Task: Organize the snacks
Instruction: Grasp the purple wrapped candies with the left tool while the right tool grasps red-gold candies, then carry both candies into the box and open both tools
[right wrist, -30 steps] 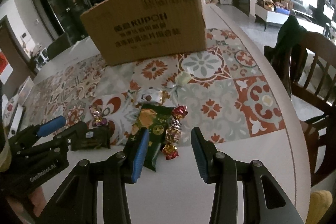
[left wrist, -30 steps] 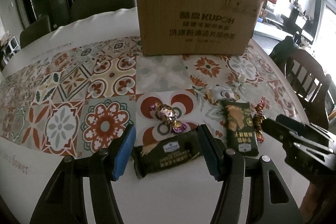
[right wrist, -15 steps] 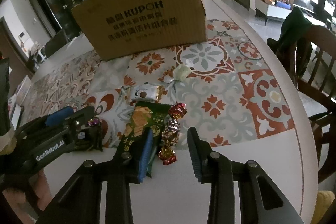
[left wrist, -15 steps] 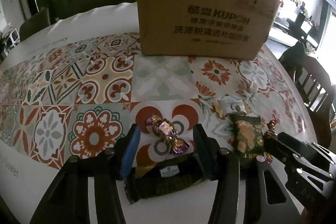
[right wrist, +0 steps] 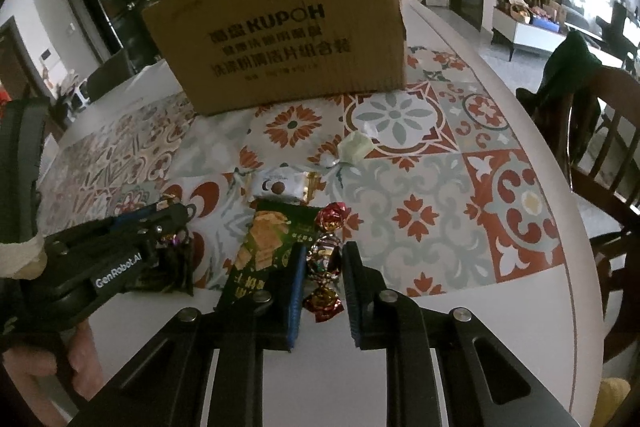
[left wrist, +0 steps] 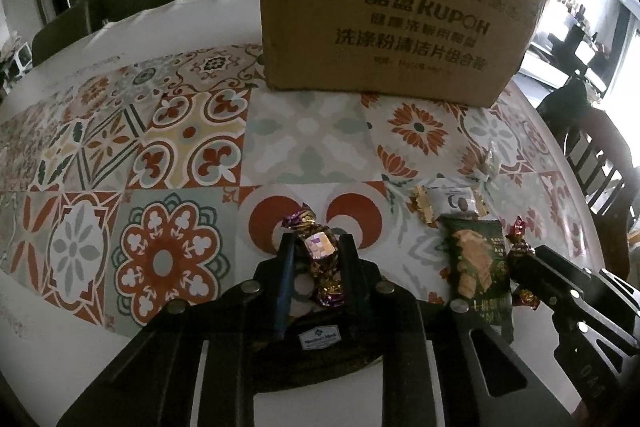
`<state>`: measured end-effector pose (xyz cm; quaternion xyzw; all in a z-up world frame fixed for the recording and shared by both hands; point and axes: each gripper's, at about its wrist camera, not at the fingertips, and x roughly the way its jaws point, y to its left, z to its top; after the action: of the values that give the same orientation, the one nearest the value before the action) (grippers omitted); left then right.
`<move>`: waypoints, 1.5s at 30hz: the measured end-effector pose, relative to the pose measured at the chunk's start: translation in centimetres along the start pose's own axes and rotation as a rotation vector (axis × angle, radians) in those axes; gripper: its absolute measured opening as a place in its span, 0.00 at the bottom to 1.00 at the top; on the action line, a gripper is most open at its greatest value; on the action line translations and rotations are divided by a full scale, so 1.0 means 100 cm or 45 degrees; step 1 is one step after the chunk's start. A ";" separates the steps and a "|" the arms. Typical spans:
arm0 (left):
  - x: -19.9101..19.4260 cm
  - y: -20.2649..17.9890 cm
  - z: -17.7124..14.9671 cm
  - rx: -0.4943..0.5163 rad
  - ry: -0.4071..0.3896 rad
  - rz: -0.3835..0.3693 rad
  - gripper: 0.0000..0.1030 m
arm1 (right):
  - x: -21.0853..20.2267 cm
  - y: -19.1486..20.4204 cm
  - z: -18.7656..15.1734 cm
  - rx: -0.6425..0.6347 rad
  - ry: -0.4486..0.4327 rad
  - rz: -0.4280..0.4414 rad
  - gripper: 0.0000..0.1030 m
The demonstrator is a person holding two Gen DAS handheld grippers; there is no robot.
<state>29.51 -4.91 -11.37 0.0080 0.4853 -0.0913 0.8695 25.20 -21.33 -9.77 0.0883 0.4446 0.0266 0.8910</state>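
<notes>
Our left hand-held gripper (left wrist: 316, 267) pinches the purple-foil candy (left wrist: 318, 247); our right hand-held gripper (right wrist: 322, 267) closes around the red-foil candy (right wrist: 326, 255), both on the surface (right wrist: 420, 307) before the cardboard box (right wrist: 280, 39). Slick foil may slip free on lifting.

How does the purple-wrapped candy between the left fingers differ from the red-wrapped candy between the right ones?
The purple candy has purple twist ends and a pale label on its gold body; the red candy has red foil ends and a dark middle. The purple candy lies just beyond a dark cracker packet; the red candy lies beside a green snack packet. Both are twist-wrapped, lying on the patterned tablecloth, each flanked by closing fingers.
</notes>
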 end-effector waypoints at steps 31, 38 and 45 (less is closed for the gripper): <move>-0.104 -0.020 0.018 0.088 -0.276 -0.080 0.21 | -0.081 0.011 0.028 -0.057 -0.271 0.105 0.19; -0.125 -0.026 0.033 0.114 -0.352 -0.093 0.21 | -0.099 0.012 0.045 -0.063 -0.347 0.138 0.19; -0.142 -0.030 0.053 0.148 -0.430 -0.083 0.21 | -0.109 0.012 0.067 -0.072 -0.405 0.171 0.19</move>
<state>26.20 -6.30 3.71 0.0270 0.3263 -0.1474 0.9333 24.03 -22.39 3.01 0.0958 0.2904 0.0844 0.9484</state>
